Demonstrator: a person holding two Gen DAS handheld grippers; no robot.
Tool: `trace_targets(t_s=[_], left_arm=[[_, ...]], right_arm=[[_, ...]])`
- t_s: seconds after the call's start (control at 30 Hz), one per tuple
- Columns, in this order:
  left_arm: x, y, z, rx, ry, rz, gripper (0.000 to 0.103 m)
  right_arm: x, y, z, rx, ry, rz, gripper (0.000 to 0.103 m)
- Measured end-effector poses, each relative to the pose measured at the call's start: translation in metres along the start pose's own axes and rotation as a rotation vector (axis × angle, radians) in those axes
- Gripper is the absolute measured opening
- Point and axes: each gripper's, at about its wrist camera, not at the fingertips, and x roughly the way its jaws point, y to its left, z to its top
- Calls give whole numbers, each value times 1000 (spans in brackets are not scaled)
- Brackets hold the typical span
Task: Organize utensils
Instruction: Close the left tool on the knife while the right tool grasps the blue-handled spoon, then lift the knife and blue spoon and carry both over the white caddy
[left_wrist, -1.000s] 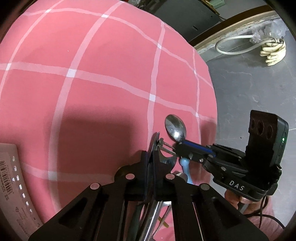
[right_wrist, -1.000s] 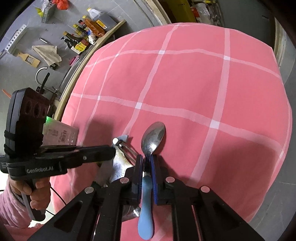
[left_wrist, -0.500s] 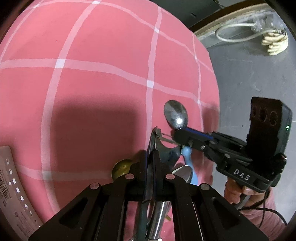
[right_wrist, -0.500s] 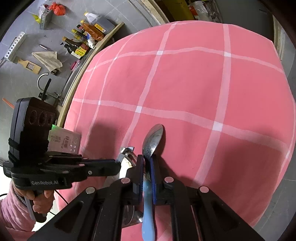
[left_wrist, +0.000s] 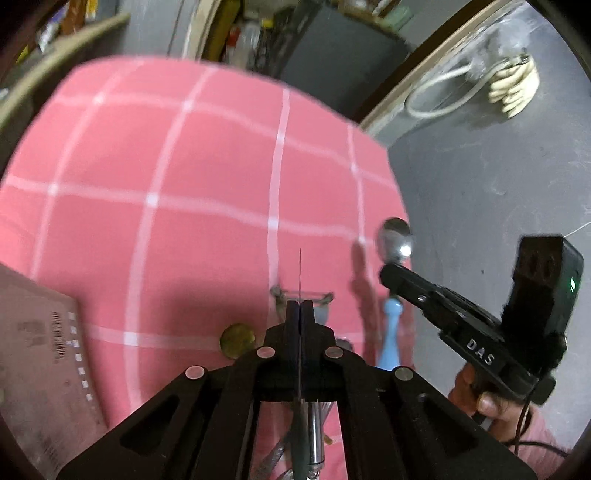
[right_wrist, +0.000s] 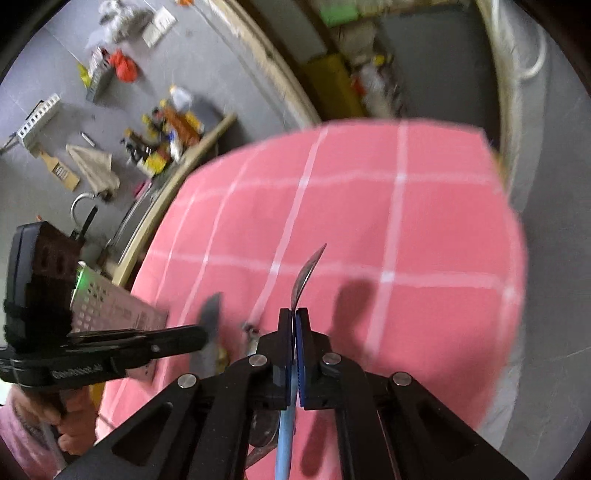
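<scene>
The left wrist view looks down the left gripper (left_wrist: 300, 308), whose jaws are pinched on a thin grey knife blade (left_wrist: 300, 273) seen edge-on, its tip pointing up and away over the pink cloth with white grid lines (left_wrist: 207, 158) that covers the table. Gripping the blade flat between the pads likely keeps it from swivelling. Just beyond the fingertips a steel peeler with a pale handle (left_wrist: 301, 295) lies on the cloth near its right edge, beside a round brass-coloured piece (left_wrist: 237, 339).

The right gripper (right_wrist: 294, 319) is clamped on the neck of a steel spoon with a light-blue handle (left_wrist: 395, 243), bowl forward and raised clear of the cloth beyond the right edge. A printed flat carton (left_wrist: 40, 369) sits at the near left edge. Each tool being carried singly suggests sorting by kind.
</scene>
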Motion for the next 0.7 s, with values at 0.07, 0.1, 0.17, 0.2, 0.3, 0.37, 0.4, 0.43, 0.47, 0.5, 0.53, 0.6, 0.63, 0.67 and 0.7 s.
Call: trace_targets(t_s=[0.07, 0.1, 0.17, 0.2, 0.3, 0.37, 0.4, 0.43, 0.47, 0.5, 0.53, 0.6, 0.63, 0.67, 0.7], left_arm=[[-16, -9, -3, 25, -79, 9, 0], [-26, -15, -4, 41, -118, 15, 0], [-44, -25, -7, 64, -193, 9, 0], [-56, -30, -9, 75, -241, -1, 0], [-91, -40, -7, 84, -367, -24, 0], [-118, -41, -1, 80, -445, -36, 0], [-131, -40, 1, 80, -483, -36, 0], [-146, -39, 2, 82, -522, -34, 0], [-162, -33, 3, 85, -554, -31, 0], [-177, -29, 3, 90, -592, -22, 0], [-192, -22, 1, 95, -621, -14, 0], [-223, -11, -2, 110, -699, 18, 0], [-235, -7, -2, 117, -735, 37, 0], [-245, -1, -5, 123, -762, 52, 0], [-254, 5, -6, 126, -790, 72, 0]], right_arm=[[-18, 9, -1, -15, -78, -22, 3], [-28, 15, -2, -26, -122, -33, 3], [-47, 27, -3, -45, -202, -49, 3], [-54, 32, -3, -51, -235, -50, 3], [-80, 52, -3, -61, -348, -54, 3], [-92, 66, -1, -64, -413, -45, 3], [-100, 76, 1, -73, -456, -41, 3], [-106, 85, 2, -81, -492, -35, 3], [-110, 94, 3, -88, -526, -26, 3], [-115, 102, 3, -93, -553, -13, 3], [-117, 109, 4, -97, -579, 2, 3], [-121, 130, 6, -114, -634, 35, 3], [-122, 138, 6, -124, -654, 45, 3], [-120, 152, 7, -137, -677, 66, 3], [-118, 162, 7, -145, -689, 84, 3]])
